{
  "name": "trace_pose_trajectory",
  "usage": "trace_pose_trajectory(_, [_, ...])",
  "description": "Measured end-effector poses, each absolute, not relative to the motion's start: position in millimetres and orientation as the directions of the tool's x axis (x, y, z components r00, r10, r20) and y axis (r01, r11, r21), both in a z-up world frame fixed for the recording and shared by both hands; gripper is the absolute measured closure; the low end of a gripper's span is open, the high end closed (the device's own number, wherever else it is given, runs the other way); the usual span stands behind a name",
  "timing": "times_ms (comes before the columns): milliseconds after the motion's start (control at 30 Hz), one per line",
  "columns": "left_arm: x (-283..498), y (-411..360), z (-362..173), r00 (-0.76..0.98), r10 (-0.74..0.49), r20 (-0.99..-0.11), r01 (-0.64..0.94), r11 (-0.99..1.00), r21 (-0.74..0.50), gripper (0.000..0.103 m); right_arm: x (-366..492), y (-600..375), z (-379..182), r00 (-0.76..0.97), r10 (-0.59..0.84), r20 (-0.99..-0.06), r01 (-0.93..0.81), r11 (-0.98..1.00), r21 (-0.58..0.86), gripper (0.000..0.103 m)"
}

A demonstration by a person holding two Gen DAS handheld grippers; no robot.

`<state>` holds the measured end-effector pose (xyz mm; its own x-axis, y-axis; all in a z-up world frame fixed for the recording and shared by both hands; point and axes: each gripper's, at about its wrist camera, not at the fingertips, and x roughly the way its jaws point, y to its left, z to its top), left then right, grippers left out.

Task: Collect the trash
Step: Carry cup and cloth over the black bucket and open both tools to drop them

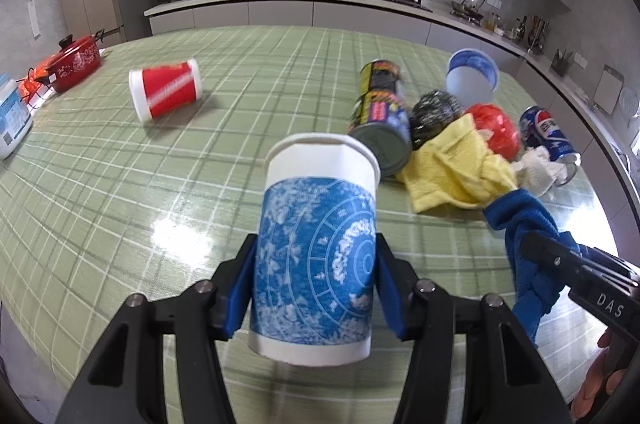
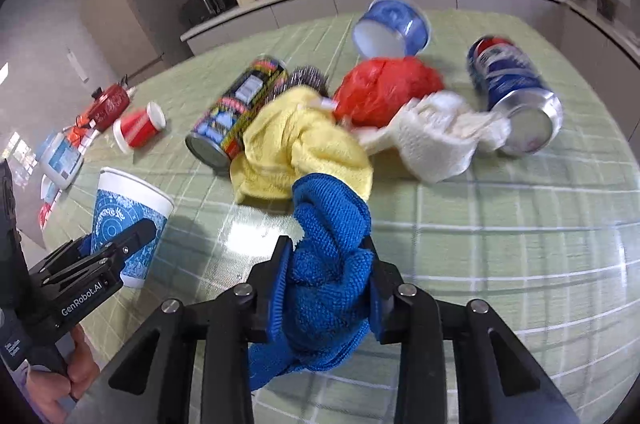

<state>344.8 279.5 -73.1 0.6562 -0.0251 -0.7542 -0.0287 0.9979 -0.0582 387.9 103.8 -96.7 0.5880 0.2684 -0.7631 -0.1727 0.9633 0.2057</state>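
Observation:
My left gripper [image 1: 316, 264] is shut on a blue-and-white paper cup [image 1: 320, 236], held upright above the green checked tablecloth [image 1: 120, 192]; the same cup [image 2: 128, 220] shows at the lower left of the right wrist view. My right gripper [image 2: 326, 256] is shut on a bunched blue cloth [image 2: 330, 248], lifted off the table; that cloth [image 1: 524, 224] also hangs at the right of the left wrist view. Beyond lie a yellow cloth [image 2: 304, 144], a crumpled white paper towel [image 2: 436, 140], a red plastic bag [image 2: 384, 88], a blue soda can [image 2: 512, 84] and a tall tin [image 2: 240, 112].
A red paper cup [image 1: 166, 92] lies on its side at the far left, near a red pot [image 1: 74, 64] and a white tub [image 1: 10, 120]. A blue-and-white bowl [image 1: 474, 74] is tipped over behind a steel scourer [image 1: 436, 114]. Kitchen counters run along the back.

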Motion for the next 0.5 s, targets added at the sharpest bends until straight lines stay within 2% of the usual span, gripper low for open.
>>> trace_pose_trajectory(200, [335,251,-58,0.679,-0.042,-0.733,-0.012,0.998,-0.068,0.048,374,70,-76,0.623,0.263,-0.737,-0.156,0.964,0.213,0.068])
trace_pose_trajectory(500, [312,168,-44,0.7,-0.079,-0.71,0.029,0.996,-0.082,0.047,342,-18,-55,0.657,0.232,-0.717,-0.123,0.972,0.202,0.068])
